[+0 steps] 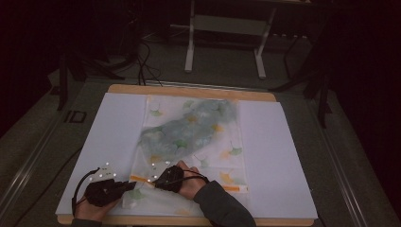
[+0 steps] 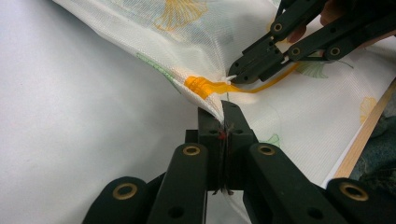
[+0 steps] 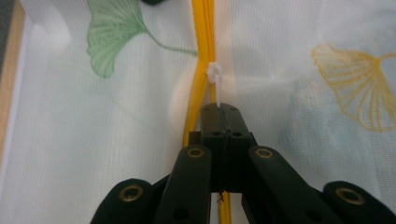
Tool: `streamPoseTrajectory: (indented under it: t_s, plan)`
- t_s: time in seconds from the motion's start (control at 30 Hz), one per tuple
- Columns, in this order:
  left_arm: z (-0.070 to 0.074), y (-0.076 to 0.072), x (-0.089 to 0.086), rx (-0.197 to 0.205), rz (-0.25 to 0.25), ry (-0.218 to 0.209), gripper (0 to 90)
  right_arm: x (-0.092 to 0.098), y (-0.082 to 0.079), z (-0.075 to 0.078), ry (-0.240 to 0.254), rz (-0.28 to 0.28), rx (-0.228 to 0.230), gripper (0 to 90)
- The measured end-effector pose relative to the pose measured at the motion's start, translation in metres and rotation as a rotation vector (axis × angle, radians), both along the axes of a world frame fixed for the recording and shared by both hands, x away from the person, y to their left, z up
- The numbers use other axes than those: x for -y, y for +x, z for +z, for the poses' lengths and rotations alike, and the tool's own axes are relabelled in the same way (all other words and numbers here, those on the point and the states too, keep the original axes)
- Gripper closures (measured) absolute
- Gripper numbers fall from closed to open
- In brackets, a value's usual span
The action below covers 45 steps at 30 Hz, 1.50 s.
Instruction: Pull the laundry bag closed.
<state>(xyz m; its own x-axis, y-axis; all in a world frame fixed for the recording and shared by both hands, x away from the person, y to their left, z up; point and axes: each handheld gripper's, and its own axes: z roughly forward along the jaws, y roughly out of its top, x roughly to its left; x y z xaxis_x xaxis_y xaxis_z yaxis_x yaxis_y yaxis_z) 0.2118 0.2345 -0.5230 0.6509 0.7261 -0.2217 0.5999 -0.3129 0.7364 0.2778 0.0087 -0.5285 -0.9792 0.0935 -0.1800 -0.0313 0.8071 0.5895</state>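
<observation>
Down near the front edge of the table point(image 1: 189, 90): a white mesh bag point(image 1: 189, 142) with leaf prints, flat on a white sheet point(image 1: 274, 156). Something grey-blue point(image 1: 189, 127) inside the bag, seen through the mesh. Orange zip point(image 3: 201, 56) across the near end of the bag. Left gripper point(image 2: 223, 112) clamped tight on the bag's corner, right beside the orange end of the zip, mesh pinched between its jaws and pulled up into a small peak. Right gripper point(image 3: 220, 108) squeezed shut on the little white zip pull point(image 3: 215, 77), with the slider just past its tips and the zip running straight on ahead. Both grippers very close, tips almost touching, at the bag's near left corner. Left hand point(image 1: 90, 208) at the table's front edge, off the bag. Right hand point(image 1: 189, 182) and dark sleeve point(image 1: 222, 205) over the bag's near end. Green leaf point(image 3: 112, 35) left of the zip, yellow leaf point(image 3: 359, 84) to its right in the right gripper view.
</observation>
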Motion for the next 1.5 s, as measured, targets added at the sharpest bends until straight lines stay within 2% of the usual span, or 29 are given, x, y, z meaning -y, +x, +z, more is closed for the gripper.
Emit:
streamPoseTrajectory:
  t_s: [0.23,0.7,0.97,1.07,1.23,1.27,1.5]
  plan:
    - [0.0,0.0,0.0,-0.005,0.002,0.0,88.6,0.003,0.0,0.0,-0.007,-0.007,0.005,90.0]
    - [0.001,-0.001,0.003,-0.003,-0.005,0.001,88.6,-0.003,0.005,-0.003,0.033,-0.023,-0.012,89.9]
    - [0.001,-0.001,0.005,-0.001,-0.011,0.006,88.6,-0.009,0.004,-0.005,0.033,-0.034,0.011,87.4]
    - [0.001,0.0,0.006,-0.004,-0.016,0.009,88.6,-0.012,0.004,-0.005,0.041,-0.03,0.013,83.6]
    - [0.002,0.0,0.005,-0.002,-0.013,0.008,88.6,-0.015,0.003,-0.005,0.035,-0.032,0.021,85.7]
    - [0.002,0.0,0.005,-0.001,-0.012,0.008,88.6,-0.016,0.003,-0.005,0.033,-0.027,0.024,89.0]
    - [0.001,0.0,0.003,-0.003,0.002,0.002,88.6,-0.014,-0.001,-0.002,0.01,-0.023,0.045,90.0]
